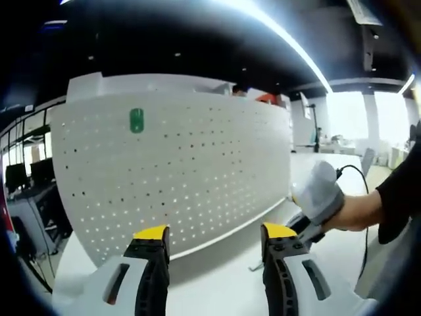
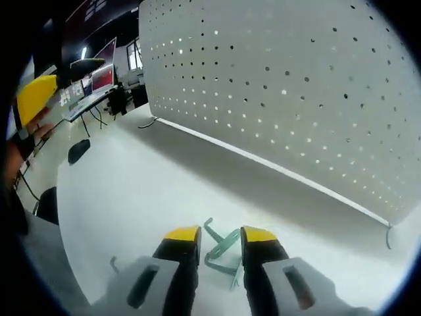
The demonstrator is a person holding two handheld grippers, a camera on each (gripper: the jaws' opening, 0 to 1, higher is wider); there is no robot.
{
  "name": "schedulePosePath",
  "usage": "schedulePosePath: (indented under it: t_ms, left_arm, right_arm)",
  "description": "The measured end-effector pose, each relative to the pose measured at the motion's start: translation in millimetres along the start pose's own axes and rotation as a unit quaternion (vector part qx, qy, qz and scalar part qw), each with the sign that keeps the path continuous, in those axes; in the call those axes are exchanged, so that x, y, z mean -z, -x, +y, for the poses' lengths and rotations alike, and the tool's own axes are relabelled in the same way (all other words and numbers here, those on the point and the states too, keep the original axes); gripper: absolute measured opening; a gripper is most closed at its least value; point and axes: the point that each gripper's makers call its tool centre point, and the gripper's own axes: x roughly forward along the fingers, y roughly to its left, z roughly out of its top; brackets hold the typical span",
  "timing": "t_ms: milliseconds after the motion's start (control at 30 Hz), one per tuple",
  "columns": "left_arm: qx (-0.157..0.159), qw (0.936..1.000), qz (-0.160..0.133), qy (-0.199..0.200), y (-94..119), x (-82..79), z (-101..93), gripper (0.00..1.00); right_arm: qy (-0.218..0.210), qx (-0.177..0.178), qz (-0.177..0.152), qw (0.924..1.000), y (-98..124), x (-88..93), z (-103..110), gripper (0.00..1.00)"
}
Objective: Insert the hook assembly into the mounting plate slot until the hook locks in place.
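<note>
Two grippers were in your hands above a white table. Your left gripper stood spread wide before the upright white pegboard. Your right gripper was half closed around the green hook lying on the table, an office behind.

White bench under your work, bare matte surface. Green oval tag upper left on perforated panel. Behind bench on your left: desks with lit monitors, dark chairs. Long ceiling light strip overhead. Bright windows far right, cable trailing across bench there.
</note>
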Motion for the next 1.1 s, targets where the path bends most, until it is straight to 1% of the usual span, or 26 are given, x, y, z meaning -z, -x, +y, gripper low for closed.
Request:
schedulePosePath:
  t_ms: [233,400,667,1100]
  left_arm:
    - [0.001,1.0000,0.005,0.002,-1,3.3,1.7,0.56]
    - [0.002,1.0000,0.008,0.001,-1,4.2,1.6,0.56]
    - [0.002,1.0000,0.009,0.001,-1,4.7,2.5,0.55]
    - [0.002,1.0000,0.008,0.001,-1,4.7,2.5,0.54]
  right_arm:
    - [-0.013,-0.001,0.012,0.9998,-9,5.1,-3,0.21]
    - [-0.014,0.000,0.020,0.9997,-13,6.3,-4,0.20]
    - [-0.023,0.004,0.035,0.9991,-16,13.0,-8,0.17]
    - [-0.023,-0.002,0.035,0.9991,-17,13.5,-5,0.11]
